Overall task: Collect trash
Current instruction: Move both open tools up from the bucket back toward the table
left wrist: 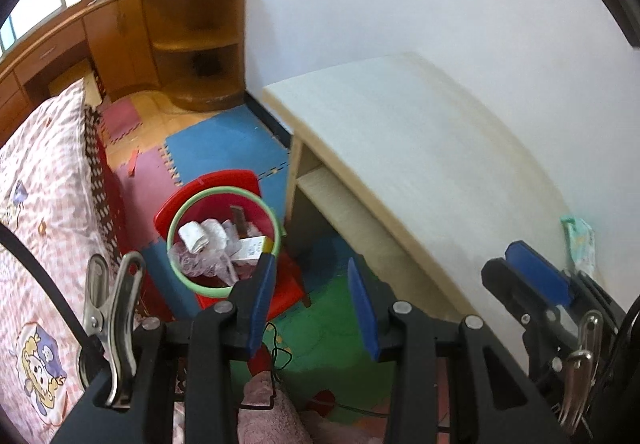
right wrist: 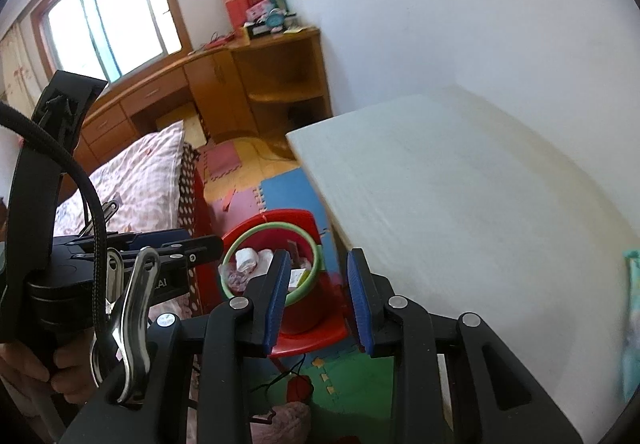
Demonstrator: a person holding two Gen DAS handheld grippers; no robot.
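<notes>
A red bin with a green rim (left wrist: 171, 236) (right wrist: 272, 225) stands on a small red chair (left wrist: 224, 180) beside the table. It holds crumpled white paper (left wrist: 196, 236) (right wrist: 246, 258), a small box and clear plastic. My left gripper (left wrist: 311, 262) hovers above the floor to the right of the bin, open, with nothing between its blue pads. My right gripper (right wrist: 318, 256) is also open and empty, with the bin seen past its left finger. A teal packet (left wrist: 580, 244) (right wrist: 632, 284) lies on the pale table (left wrist: 400, 144) (right wrist: 460, 204) at the right edge.
A bed with a pink quilt (left wrist: 40, 224) (right wrist: 140, 172) lies on the left. A wooden desk with corner shelves (left wrist: 180, 24) (right wrist: 240, 84) stands under the window. Coloured foam mats (left wrist: 224, 148) cover the floor. A pink fluffy slipper (left wrist: 264, 404) and a black cable lie below.
</notes>
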